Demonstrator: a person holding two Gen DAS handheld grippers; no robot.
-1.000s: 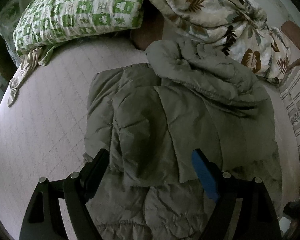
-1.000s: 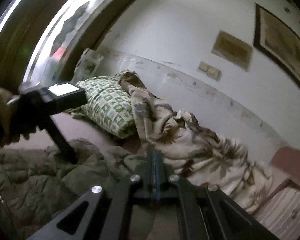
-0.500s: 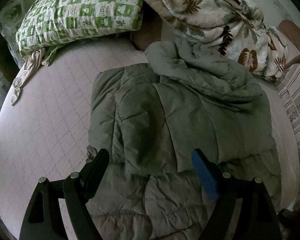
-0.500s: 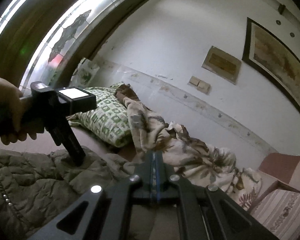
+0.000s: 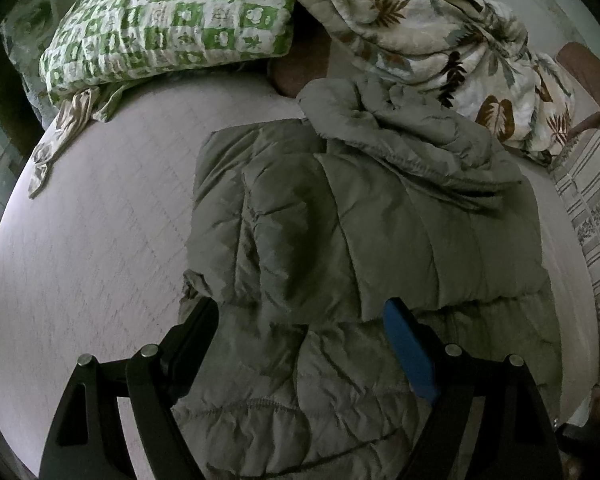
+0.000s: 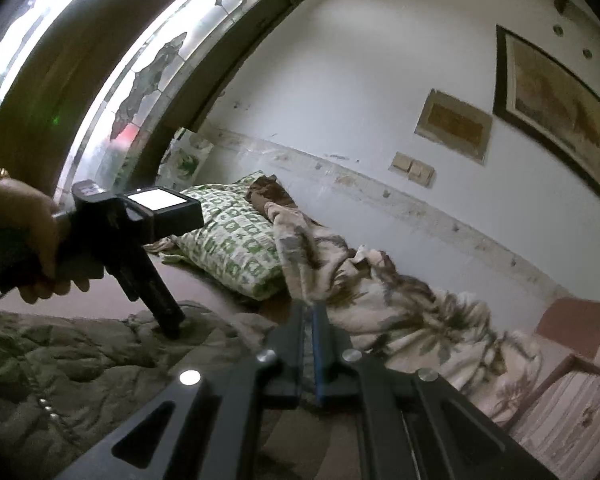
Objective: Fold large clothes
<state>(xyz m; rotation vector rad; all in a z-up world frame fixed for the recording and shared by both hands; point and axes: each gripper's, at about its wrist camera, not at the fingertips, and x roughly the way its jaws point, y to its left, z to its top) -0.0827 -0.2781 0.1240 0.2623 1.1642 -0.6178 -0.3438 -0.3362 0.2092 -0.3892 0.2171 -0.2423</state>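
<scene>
An olive-grey quilted jacket [image 5: 340, 240] lies partly folded on the bed, its hood bunched at the far end. My left gripper [image 5: 298, 312] points steeply down over the near part of the jacket, jaws open wide, nothing gripped. In the right wrist view a hand [image 6: 28, 240] holds that left gripper [image 6: 174, 330], one fingertip resting on the jacket [image 6: 80, 360]. My right gripper [image 6: 310, 320] points almost level toward the wall. Its jaws are shut with only a thin slit between them, and I see no cloth in it.
A green checked pillow [image 5: 168, 24] and a leaf-print blanket [image 5: 440, 32] lie at the head of the bed. Pale bedsheet [image 5: 80, 240] spreads left of the jacket. A striped cushion [image 5: 592, 216] borders the right edge. A window [image 6: 140, 92] and a framed picture [image 6: 560, 96] are behind.
The left wrist view has shifted a little, with the jacket and pillow sliding right. The right wrist view has swung upward and rolled, showing more wall and more of the left gripper.
</scene>
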